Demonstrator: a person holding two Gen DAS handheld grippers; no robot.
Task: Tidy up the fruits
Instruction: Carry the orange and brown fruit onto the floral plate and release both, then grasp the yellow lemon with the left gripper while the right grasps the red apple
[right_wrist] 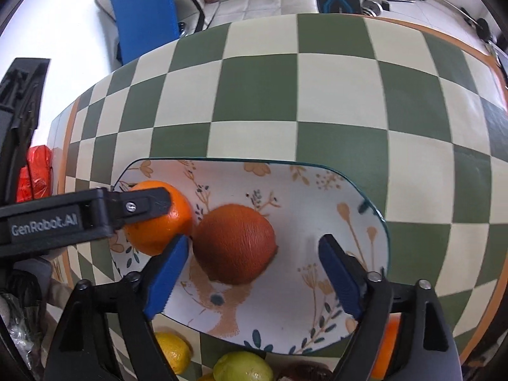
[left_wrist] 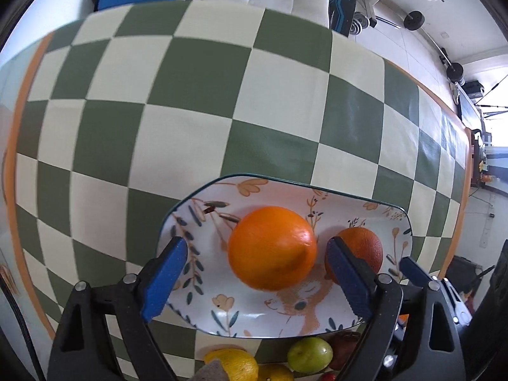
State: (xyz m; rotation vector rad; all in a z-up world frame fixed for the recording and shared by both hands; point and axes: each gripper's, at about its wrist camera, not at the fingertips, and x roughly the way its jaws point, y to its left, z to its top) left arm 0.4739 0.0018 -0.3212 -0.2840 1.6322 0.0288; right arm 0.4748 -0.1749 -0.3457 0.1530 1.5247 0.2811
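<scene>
A floral plate point(left_wrist: 222, 317) point(right_wrist: 317, 190) lies on the checkered table. A bright orange point(left_wrist: 272, 247) point(right_wrist: 177, 212) rests on its left part, touching a darker reddish orange point(left_wrist: 365, 244) point(right_wrist: 235, 243) beside it. My left gripper point(left_wrist: 257, 274) is open above the plate, its jaws wide around the bright orange without touching it. My right gripper point(right_wrist: 254, 274) is open, jaws either side of the darker orange and apart from it. The left gripper's body point(right_wrist: 79, 216) crosses the right wrist view, covering part of the bright orange.
Loose fruit lies at the near edge below the plate: a lemon point(left_wrist: 235, 365) point(right_wrist: 173, 352), a green fruit point(left_wrist: 309, 354) point(right_wrist: 243, 366), a dark brown one point(left_wrist: 344, 347) and another orange point(right_wrist: 385, 349). A red bag point(right_wrist: 35, 174) sits off the table's left. Checkered cloth point(left_wrist: 190, 111) stretches beyond.
</scene>
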